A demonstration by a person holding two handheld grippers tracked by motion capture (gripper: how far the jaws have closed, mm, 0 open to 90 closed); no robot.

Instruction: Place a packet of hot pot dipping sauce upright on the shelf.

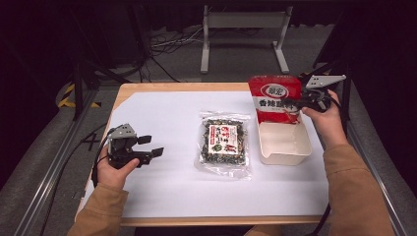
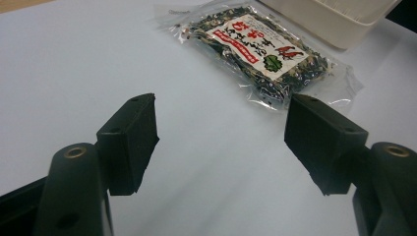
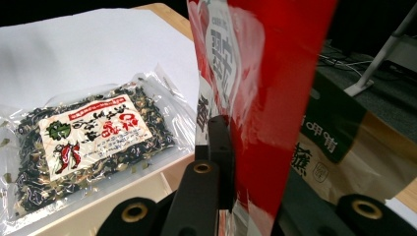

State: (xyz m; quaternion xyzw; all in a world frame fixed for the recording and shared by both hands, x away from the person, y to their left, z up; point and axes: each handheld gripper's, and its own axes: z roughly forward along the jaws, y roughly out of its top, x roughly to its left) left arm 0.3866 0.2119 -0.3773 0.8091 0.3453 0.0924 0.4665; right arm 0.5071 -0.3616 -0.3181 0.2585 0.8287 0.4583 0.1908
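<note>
A red seasoning pouch (image 1: 273,98) hangs upright over the far end of a white tray (image 1: 301,150), its lower edge down inside the tray. My right gripper (image 1: 291,103) is shut on the pouch's right side. In the right gripper view the pouch (image 3: 275,73) rises between the jaws of my right gripper (image 3: 236,167). A clear packet of dried spices (image 1: 224,142) lies flat on the white paper just left of the tray. My left gripper (image 1: 153,145) rests at the left of the table, open, holding nothing. In the left gripper view its jaws (image 2: 221,142) point at the packet (image 2: 260,49).
White paper (image 1: 162,191) covers most of the wooden table (image 1: 147,87). The tray's rim (image 2: 339,19) lies just beyond the packet. Behind the table stand a metal frame (image 1: 243,29) and floor cables (image 1: 162,44). A dark stand (image 1: 346,93) rises by the right edge.
</note>
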